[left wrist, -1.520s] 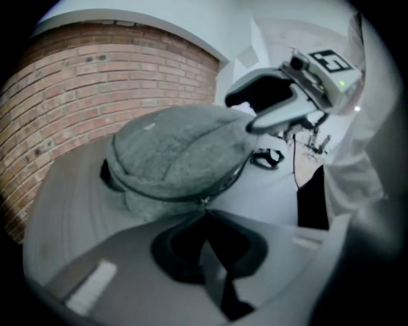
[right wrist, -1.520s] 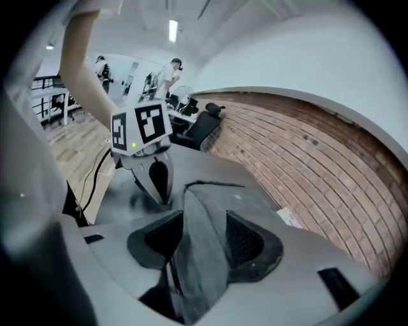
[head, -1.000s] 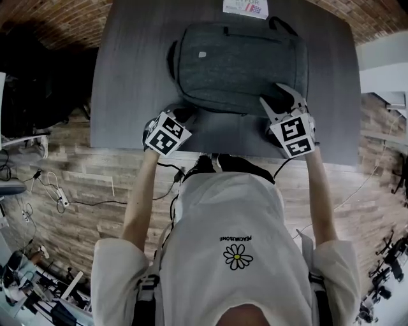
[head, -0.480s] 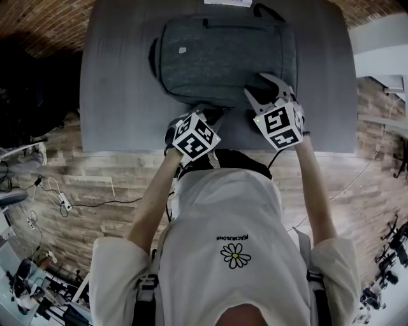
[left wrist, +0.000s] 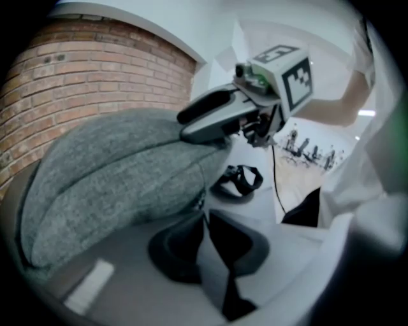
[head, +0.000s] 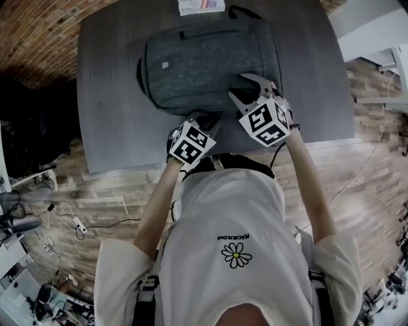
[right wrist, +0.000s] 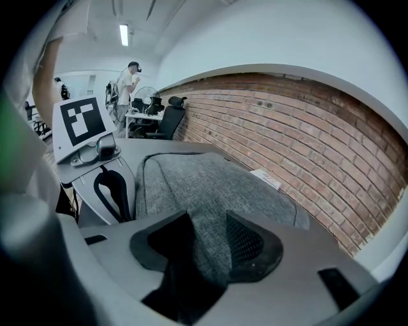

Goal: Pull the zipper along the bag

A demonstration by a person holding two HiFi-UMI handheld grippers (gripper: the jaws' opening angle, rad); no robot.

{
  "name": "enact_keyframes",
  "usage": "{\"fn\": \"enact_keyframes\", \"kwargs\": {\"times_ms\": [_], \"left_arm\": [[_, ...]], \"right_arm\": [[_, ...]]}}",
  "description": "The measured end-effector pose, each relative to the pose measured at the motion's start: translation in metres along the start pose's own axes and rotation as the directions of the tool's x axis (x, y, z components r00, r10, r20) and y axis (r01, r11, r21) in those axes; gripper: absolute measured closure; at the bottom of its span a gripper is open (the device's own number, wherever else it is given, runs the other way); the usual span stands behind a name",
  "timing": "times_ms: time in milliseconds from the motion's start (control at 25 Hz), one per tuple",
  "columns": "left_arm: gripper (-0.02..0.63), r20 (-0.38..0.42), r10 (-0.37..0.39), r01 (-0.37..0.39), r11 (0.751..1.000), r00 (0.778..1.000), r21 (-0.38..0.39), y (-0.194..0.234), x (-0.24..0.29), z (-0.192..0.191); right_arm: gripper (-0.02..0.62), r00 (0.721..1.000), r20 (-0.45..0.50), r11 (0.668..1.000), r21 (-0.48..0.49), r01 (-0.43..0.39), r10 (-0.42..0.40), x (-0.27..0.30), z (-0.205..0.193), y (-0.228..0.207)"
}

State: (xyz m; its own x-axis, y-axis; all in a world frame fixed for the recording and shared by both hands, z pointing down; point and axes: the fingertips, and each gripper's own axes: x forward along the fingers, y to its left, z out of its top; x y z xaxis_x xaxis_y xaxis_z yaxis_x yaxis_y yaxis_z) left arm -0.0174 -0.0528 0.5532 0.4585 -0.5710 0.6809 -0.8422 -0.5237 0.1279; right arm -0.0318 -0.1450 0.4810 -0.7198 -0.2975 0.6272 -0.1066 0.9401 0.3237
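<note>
- In the head view we see the grey woven-fabric backpack lying flat on the dark grey rectangular table, with a white printed card at the table's far edge
- There the left gripper sits at the backpack's near edge and the right gripper lies over its near right corner, the two just beside each other
- In the left gripper view we find that gripper's jaws closed, tips together right against the backpack's side seam, where a small dark tab hangs; we cannot tell whether the tab is pinched
- In the same view a black strap loop lies on the table beyond the jaws, and the right gripper's lower finger rests on top of the backpack
- In the right gripper view we see its jaws standing wide apart, with the backpack's grey fabric showing between the two dark pads, and a red brick wall beyond the table
</note>
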Motion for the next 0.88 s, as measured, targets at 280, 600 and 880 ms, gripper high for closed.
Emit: {"fn": "enact_keyframes", "kwargs": {"times_ms": [280,600,880], "left_arm": [[0.592,0.245,0.147,-0.135,0.989,0.958,-0.064,0.030,-0.076,0.049],[0.606,0.577,0.625,-0.599,0.754,0.526,-0.271,0.123,-0.225,0.149],[0.606,0.604,0.712,-0.627,0.663,0.359,-0.409,0.117,-0.252,0.159]], "right_arm": [[0.379,0.997,0.077,0.994,0.108,0.013,-0.022,-0.028,0.024,-0.021],[0.475,0.880,0.360,0.901,0.405,0.152,-0.310,-0.094,0.100,-0.073],[0.597,0.758,0.456,0.801,0.582,0.141,-0.465,-0.121,0.124,-0.077]]}}
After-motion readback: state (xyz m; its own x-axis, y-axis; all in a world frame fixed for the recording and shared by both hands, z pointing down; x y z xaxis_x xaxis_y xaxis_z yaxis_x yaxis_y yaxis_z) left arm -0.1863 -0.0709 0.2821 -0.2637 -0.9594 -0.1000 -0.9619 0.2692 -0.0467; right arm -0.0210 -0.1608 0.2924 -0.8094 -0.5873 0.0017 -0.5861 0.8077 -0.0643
